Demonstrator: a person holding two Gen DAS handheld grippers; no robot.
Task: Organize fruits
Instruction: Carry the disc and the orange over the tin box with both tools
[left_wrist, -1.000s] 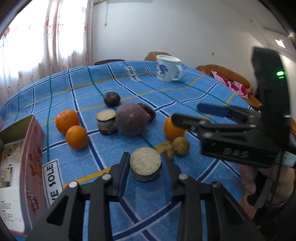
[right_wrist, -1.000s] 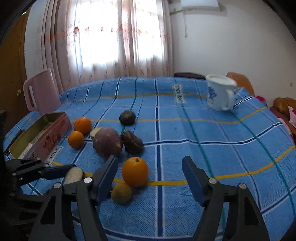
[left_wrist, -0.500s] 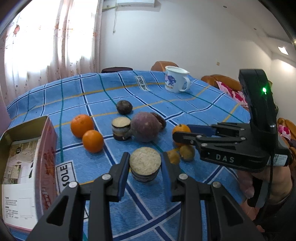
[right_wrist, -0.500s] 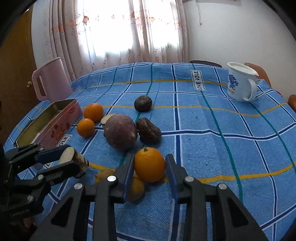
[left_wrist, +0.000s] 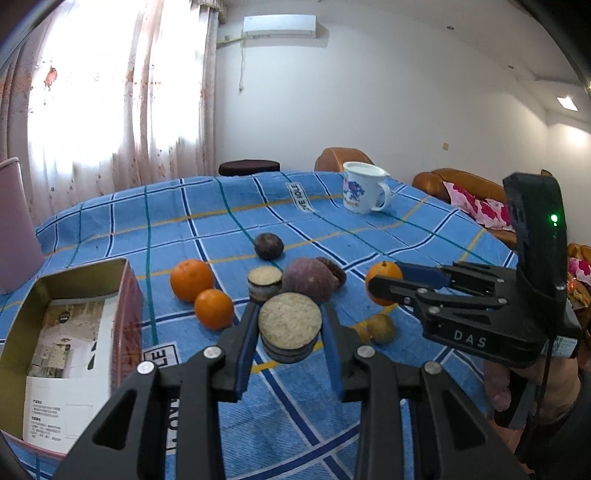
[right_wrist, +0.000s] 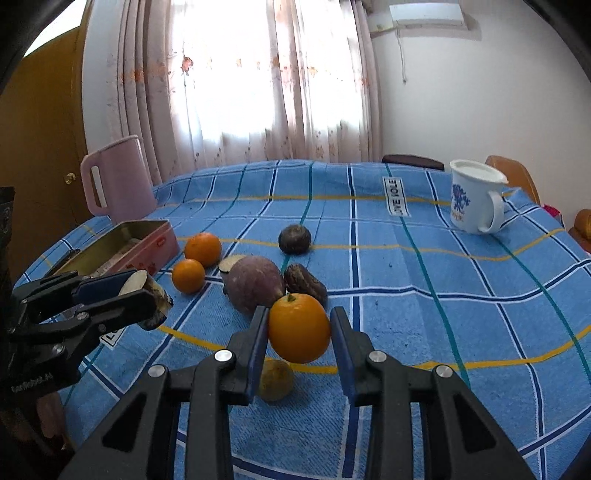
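left fingers (left_wrist: 290, 328) clamp a cut fruit half (left_wrist: 290, 326) above the tabletop (left_wrist: 369, 229); right fingers (right_wrist: 299, 336) grip an orange (right_wrist: 299, 328), lifted near the tin (right_wrist: 147, 240).

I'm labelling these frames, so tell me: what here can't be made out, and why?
- Tin box contents: left wrist view, papers too small to read, frame edge cuts the box.
- Small yellowish fruit: right wrist view, half hidden behind the right hand-held gripper holding the orange; kind unclear.
- Dark wrinkled fruit: left wrist view, mostly behind the purple fruit.
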